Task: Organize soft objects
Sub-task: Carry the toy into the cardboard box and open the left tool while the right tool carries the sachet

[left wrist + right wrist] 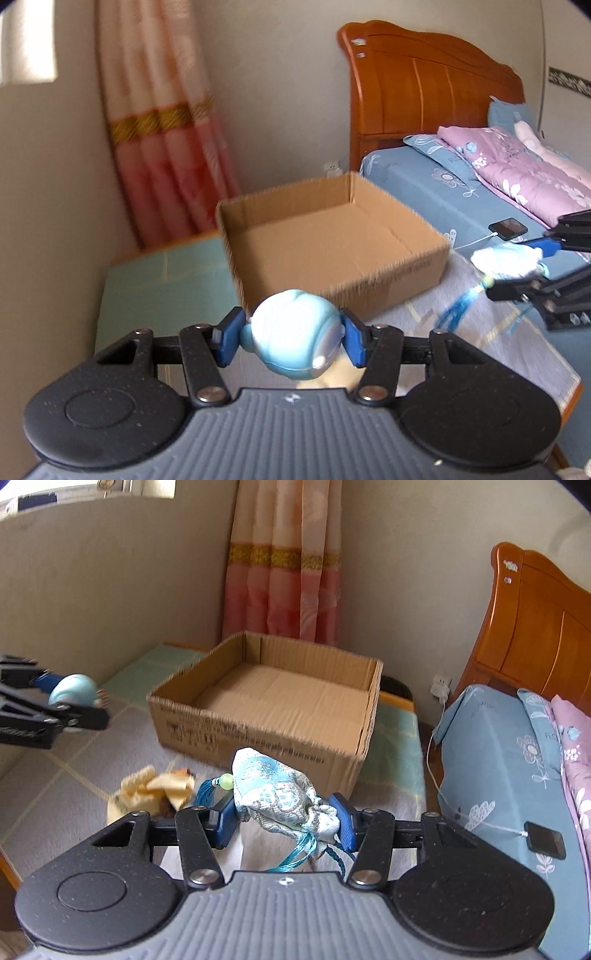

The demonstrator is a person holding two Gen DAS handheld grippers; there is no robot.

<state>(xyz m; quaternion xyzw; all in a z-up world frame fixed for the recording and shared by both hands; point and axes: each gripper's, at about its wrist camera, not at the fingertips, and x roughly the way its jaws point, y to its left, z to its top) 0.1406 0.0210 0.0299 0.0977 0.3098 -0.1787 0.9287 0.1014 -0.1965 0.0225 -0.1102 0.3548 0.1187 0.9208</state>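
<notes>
Bedroom – grey checked mat (55, 794), one cardboard box (273, 701). Left gripper (291, 341) clamps blue toy (295, 336); right gripper (286, 821) clamps brocade pouch (280, 794) – one each.

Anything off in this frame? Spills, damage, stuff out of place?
No spills or damage. One soft item is still loose: a yellow cloth pouch lies crumpled on the mat in front of the empty cardboard box. A phone is charging on the bed, likely unrelated.
</notes>
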